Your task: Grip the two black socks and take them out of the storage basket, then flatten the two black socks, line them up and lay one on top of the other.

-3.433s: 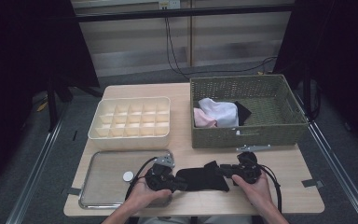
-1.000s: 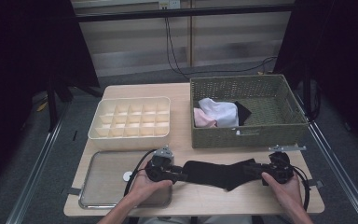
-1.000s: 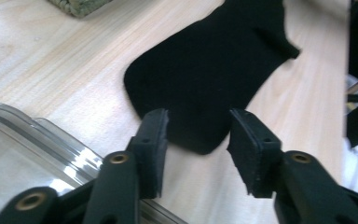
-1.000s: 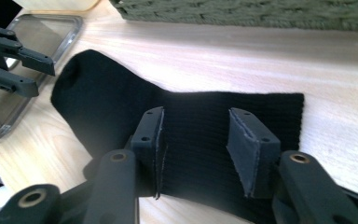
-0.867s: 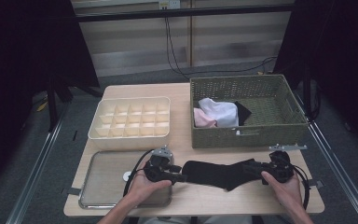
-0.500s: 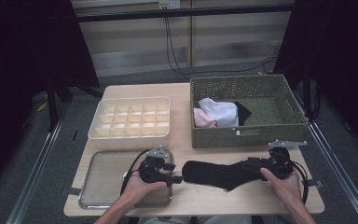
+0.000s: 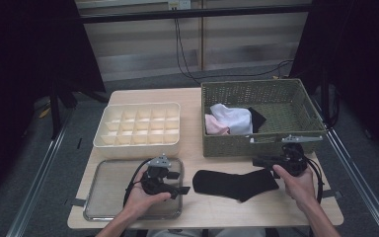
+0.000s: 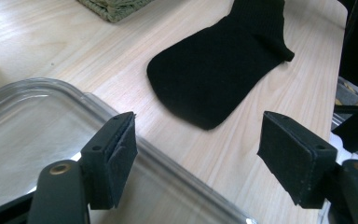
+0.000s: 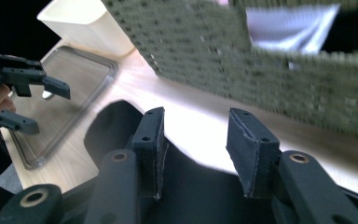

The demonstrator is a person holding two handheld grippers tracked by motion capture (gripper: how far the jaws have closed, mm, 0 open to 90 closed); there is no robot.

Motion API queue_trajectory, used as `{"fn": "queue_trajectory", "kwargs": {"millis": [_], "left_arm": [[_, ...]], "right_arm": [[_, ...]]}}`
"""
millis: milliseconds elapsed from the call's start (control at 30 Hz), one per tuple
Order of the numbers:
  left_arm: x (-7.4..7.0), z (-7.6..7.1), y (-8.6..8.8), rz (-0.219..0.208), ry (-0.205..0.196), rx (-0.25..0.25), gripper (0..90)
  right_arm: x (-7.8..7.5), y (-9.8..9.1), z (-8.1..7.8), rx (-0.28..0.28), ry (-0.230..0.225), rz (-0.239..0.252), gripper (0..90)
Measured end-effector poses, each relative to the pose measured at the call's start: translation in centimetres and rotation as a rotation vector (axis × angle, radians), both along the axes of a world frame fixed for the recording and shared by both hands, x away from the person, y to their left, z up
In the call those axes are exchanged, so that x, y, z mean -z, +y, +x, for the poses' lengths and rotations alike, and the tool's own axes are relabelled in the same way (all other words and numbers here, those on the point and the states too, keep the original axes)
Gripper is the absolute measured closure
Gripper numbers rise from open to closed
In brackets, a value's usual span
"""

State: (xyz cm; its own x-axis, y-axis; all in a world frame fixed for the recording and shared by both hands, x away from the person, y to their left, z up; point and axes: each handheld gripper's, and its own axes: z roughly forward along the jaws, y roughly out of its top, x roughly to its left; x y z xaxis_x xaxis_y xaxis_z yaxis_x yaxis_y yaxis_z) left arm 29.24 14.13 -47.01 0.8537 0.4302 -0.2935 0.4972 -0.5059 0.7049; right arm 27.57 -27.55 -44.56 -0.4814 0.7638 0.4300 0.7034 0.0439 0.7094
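A black sock lies flat on the table near its front edge, toe to the left. My left gripper hovers over the right rim of the clear tray, just left of the toe. Its jaws have just been opening and stand wide with nothing between them. My right gripper hangs above the sock's cuff end, close to the basket's front wall. Its jaws have just been closing a little, but they are still apart with nothing between the pads.
A green woven basket at the back right holds white, pink and black cloth. A cream compartment box stands at the back left, behind the tray. The table's front edge runs close under both hands.
The left gripper has let go of the sock's toe, opened and drawn back left over the tray. The right gripper has risen toward the basket. The sock now lies loose on the table.
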Motion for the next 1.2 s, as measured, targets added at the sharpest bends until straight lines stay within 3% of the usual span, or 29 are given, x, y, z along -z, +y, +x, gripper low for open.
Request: {"fn": "queue_trajectory", "kwargs": {"millis": [67, 333, 533, 700, 933, 1200], "left_arm": [[0.0, 0.0, 0.5, -0.015, 0.001, -0.023, 27.7], [0.5, 0.0, 2.2, -0.001, 0.001, -0.036, 28.8], [0.1, 0.2, 3.7, -0.019, -0.003, -0.089, 29.2], [0.4, 0.0, 4.3, 0.005, -0.009, -0.077, 29.3], [-0.1, 0.0, 5.8, -0.039, -0.023, -0.139, 29.4], [-0.5, 0.0, 6.6, -0.064, -0.040, -0.164, 29.4]], "right_arm": [[-0.7, 0.0, 0.3, -0.003, -0.015, 0.017, 57.6], [-2.3, 0.4, 1.1, -0.019, -0.043, 0.018, 58.2], [-3.7, 0.6, 2.1, -0.022, -0.059, 0.023, 58.5], [-4.2, 0.4, 3.5, -0.015, -0.061, 0.007, 59.1], [-5.4, 0.0, 5.5, -0.001, -0.071, 0.014, 59.6], [-5.8, -0.6, 7.9, 0.004, -0.053, -0.008, 59.8]]}}
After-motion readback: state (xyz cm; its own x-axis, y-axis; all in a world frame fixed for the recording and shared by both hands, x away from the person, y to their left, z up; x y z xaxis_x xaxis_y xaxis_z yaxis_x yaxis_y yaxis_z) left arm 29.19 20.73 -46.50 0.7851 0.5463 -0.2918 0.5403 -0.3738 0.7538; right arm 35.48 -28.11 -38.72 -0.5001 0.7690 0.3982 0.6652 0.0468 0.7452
